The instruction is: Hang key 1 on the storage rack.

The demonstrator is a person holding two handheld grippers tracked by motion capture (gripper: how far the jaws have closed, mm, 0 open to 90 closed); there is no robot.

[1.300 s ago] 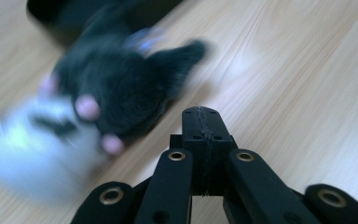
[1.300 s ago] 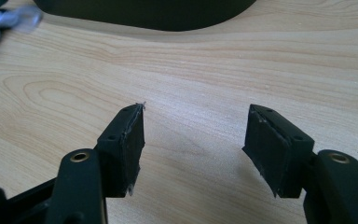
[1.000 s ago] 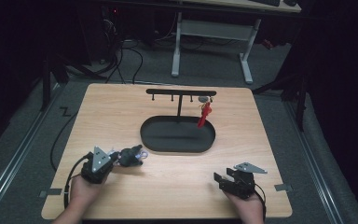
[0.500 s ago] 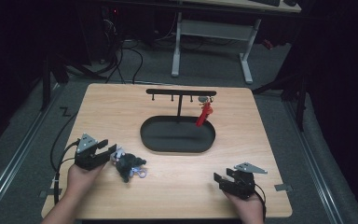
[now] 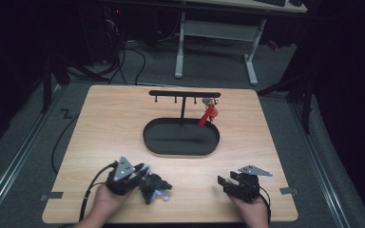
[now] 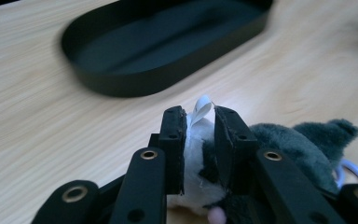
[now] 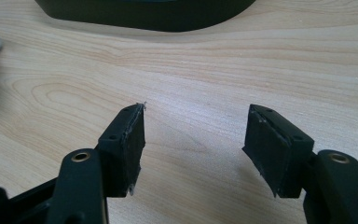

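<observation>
left hand-held gripper [image 5: 140, 176], jaws pinching the white part of a grey plush toy [image 5: 153, 186] at the counter's [image 5: 109, 123] near left; the toy's body trails rightward. black tray [image 5: 180, 137] lies ahead and to the right. right hand-held gripper [image 5: 224, 182], jaws spread, holds nothing.

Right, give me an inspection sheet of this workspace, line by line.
Surface: wooden table, tape bits at its front corners.
Job's things: black oval tray; hook rack with a red tag hanging; grey plush toy with a ring.
Clutter: nothing seen.
Grippers: left gripper shut on the toy's white part; right gripper open, holding nothing.
Cables: one trails off the table's left edge.
Surroundings: dark floor, white desk frame behind.
</observation>
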